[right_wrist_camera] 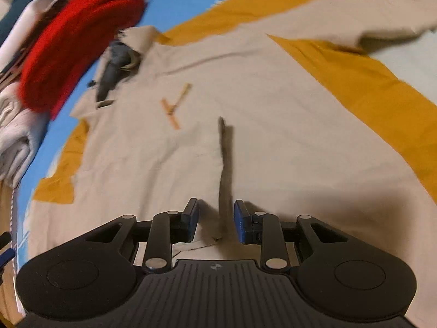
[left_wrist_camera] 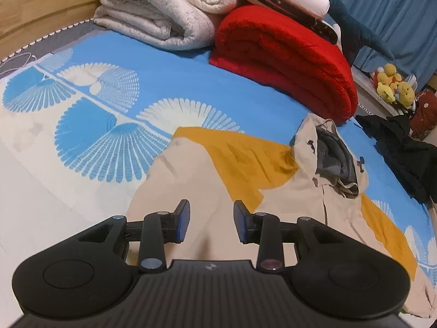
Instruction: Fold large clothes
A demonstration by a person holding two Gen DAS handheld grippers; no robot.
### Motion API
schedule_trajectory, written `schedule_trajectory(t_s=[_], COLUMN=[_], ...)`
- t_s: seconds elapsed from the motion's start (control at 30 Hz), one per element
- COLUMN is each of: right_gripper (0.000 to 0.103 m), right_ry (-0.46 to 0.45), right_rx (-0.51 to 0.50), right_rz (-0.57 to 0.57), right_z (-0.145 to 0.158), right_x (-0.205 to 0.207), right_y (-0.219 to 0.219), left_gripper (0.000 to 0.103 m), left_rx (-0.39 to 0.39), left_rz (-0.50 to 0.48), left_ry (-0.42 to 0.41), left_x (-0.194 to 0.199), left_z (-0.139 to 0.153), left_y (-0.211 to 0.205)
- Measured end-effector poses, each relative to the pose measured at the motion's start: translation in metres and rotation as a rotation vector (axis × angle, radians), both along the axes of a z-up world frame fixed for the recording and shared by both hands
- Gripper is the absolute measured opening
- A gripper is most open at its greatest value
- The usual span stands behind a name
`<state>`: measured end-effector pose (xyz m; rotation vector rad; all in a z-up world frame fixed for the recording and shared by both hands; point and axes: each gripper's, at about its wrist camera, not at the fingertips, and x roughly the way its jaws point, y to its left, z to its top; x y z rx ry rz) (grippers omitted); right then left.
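A large beige jacket (left_wrist_camera: 295,191) with mustard-yellow panels (left_wrist_camera: 245,161) lies spread flat on the bed, its grey-lined hood (left_wrist_camera: 331,158) toward the red blanket. My left gripper (left_wrist_camera: 210,221) is open and empty, just above a beige part of the jacket. In the right wrist view the jacket (right_wrist_camera: 273,104) fills the frame, with its front zipper edge (right_wrist_camera: 225,169) running up from between the fingers. My right gripper (right_wrist_camera: 215,220) is open, its fingers either side of that front edge near the hem. The right view is motion-blurred.
The bed has a blue and white patterned sheet (left_wrist_camera: 109,114). A rolled red blanket (left_wrist_camera: 286,57) and a folded white quilt (left_wrist_camera: 161,8) lie at the bed's far end. A black garment (left_wrist_camera: 404,153) lies at the right edge. Yellow plush toys (left_wrist_camera: 393,84) sit beyond.
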<state>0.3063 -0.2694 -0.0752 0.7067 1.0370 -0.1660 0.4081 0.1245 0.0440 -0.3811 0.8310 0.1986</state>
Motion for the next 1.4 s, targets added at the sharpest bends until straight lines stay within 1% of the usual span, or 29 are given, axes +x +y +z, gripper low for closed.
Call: schedule_trajectory(t_s=[0.1, 0.23, 0.33, 0.43, 0.5, 0.53, 0.6, 0.7, 0.77, 0.8, 0.87, 0.97, 1.07, 1.17, 1.23, 1.27, 1.33, 1.4], right_gripper=[0.034, 0.034, 0.027, 0.011, 0.004, 0.003, 0.002, 0.001, 0.001, 0.000, 0.000, 0.000, 0.000, 0.000, 0.001, 0.003, 0.005, 0.012], right_ry=[0.012, 0.004, -0.010, -0.026, -0.053, -0.074, -0.156, -0.320, -0.438, -0.482, -0.559, -0.557, -0.533, -0.503, -0.462, -0.426, -0.388, -0.369], right_rx=[0.052, 0.034, 0.002, -0.024, -0.029, -0.035, -0.051, -0.088, -0.123, -0.152, -0.241, -0.317, -0.325, -0.335, -0.339, -0.351, -0.398, -0.397], right_rz=[0.007, 0.036, 0.045, 0.061, 0.073, 0.074, 0.074, 0.053, 0.014, -0.008, -0.070, -0.129, -0.177, -0.187, -0.175, -0.174, -0.230, -0.261], right_z=[-0.007, -0.004, 0.000, 0.004, 0.008, 0.011, 0.023, 0.050, 0.070, 0.078, 0.093, 0.098, 0.095, 0.091, 0.085, 0.082, 0.077, 0.073], right_x=[0.003, 0.010, 0.017, 0.018, 0.019, 0.018, 0.017, 0.015, 0.014, 0.014, 0.014, 0.021, 0.026, 0.030, 0.041, 0.045, 0.042, 0.042], right_y=[0.002, 0.009, 0.010, 0.009, 0.008, 0.008, 0.006, -0.004, -0.020, -0.029, -0.051, -0.083, -0.108, -0.120, -0.118, -0.120, -0.118, -0.124], left_gripper=[0.039, 0.039, 0.039, 0.039, 0.039, 0.039, 0.039, 0.039, 0.039, 0.039, 0.039, 0.039, 0.039, 0.039, 0.039, 0.039, 0.039, 0.039], left_rx=[0.004, 0.009, 0.014, 0.021, 0.024, 0.024, 0.027, 0.029, 0.030, 0.029, 0.024, -0.003, -0.039, -0.066, -0.090, -0.098, -0.105, -0.102], left_rz=[0.026, 0.062, 0.088, 0.095, 0.102, 0.107, 0.116, 0.119, 0.112, 0.104, 0.083, 0.043, -0.005, -0.051, -0.077, -0.083, -0.085, -0.094], left_ry=[0.004, 0.007, 0.006, 0.005, 0.005, 0.006, 0.006, 0.006, 0.009, 0.012, 0.022, 0.049, 0.083, 0.125, 0.153, 0.164, 0.181, 0.185], left_x=[0.005, 0.009, 0.010, 0.012, 0.013, 0.014, 0.015, 0.016, 0.018, 0.018, 0.020, 0.023, 0.027, 0.029, 0.030, 0.030, 0.030, 0.031], left_z=[0.001, 0.000, 0.000, 0.000, -0.001, -0.001, -0.001, -0.002, -0.004, -0.005, -0.008, -0.018, -0.031, -0.046, -0.057, -0.061, -0.066, -0.068], left_y=[0.010, 0.021, 0.027, 0.030, 0.032, 0.033, 0.034, 0.036, 0.034, 0.033, 0.029, 0.022, 0.015, 0.007, 0.002, 0.001, -0.001, -0.004])
